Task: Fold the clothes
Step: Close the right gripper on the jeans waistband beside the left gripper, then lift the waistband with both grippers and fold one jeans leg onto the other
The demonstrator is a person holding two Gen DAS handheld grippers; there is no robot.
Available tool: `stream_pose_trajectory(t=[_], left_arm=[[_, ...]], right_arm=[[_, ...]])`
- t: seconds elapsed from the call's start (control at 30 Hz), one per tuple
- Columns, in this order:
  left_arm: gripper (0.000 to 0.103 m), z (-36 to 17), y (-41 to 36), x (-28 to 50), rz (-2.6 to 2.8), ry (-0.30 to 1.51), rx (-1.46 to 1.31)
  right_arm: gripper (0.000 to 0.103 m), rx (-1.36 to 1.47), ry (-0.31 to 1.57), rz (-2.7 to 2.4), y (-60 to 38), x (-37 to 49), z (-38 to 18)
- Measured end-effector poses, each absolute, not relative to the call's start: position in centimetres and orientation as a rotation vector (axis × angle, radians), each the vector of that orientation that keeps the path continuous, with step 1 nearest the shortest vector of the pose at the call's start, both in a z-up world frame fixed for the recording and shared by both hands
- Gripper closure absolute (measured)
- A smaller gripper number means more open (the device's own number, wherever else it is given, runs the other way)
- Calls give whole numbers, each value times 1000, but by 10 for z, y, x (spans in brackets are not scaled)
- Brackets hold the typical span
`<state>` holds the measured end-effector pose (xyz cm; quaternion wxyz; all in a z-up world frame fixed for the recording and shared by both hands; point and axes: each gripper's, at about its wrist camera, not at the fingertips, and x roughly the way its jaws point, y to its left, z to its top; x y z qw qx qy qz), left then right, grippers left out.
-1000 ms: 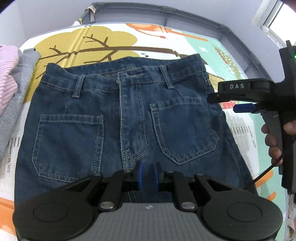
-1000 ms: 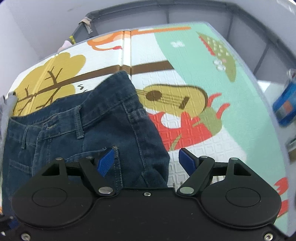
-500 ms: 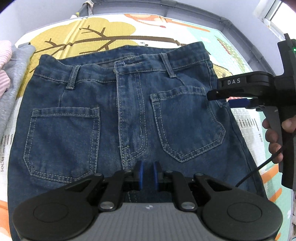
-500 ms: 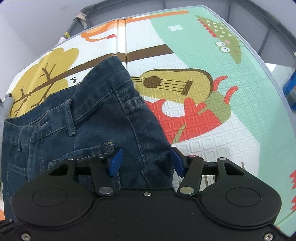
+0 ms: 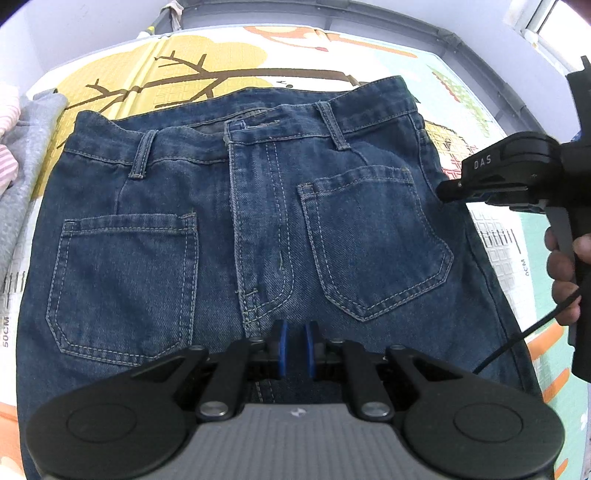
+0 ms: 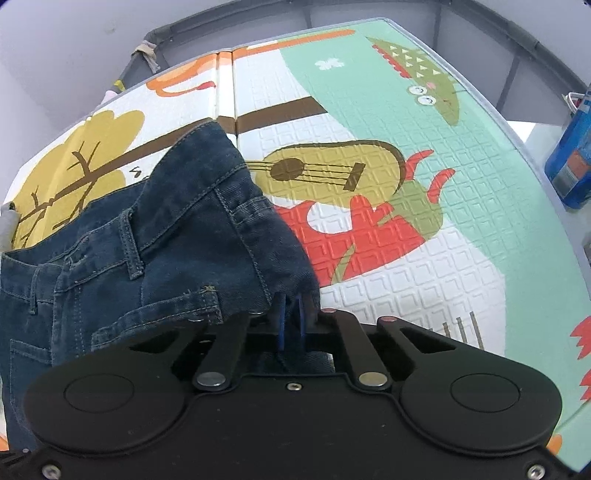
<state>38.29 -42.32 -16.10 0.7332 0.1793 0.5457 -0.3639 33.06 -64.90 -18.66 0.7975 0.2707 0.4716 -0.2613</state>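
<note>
Dark blue jeans (image 5: 258, 221) lie flat on the play mat, back pockets up and waistband at the far side. My left gripper (image 5: 295, 347) sits low over the centre seam below the pockets, its blue pads drawn close with denim in the narrow gap. My right gripper (image 6: 290, 325) is shut on the right side edge of the jeans (image 6: 166, 240), just below the waistband corner. In the left wrist view the right gripper (image 5: 448, 194) meets that edge from the right, with a hand (image 5: 565, 266) on its handle.
A pile of grey and pink striped clothes (image 5: 22, 147) lies at the mat's left edge. The printed play mat (image 6: 406, 240) stretches to the right of the jeans. A blue can (image 6: 570, 158) stands beyond the mat's right rim. A grey rail (image 6: 480, 22) borders the far side.
My right gripper went from wide open to shut on the jeans' right side edge. The left gripper stayed shut while its view slid slightly forward over the mat.
</note>
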Motion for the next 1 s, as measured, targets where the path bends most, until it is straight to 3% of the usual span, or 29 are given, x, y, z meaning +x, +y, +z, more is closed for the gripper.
stream_pose_trajectory(t=[1.0], left_arm=[[90,-156,-369,402,-837,1322,184]], right_arm=[[101,444,927,-120,-507,349,-75]])
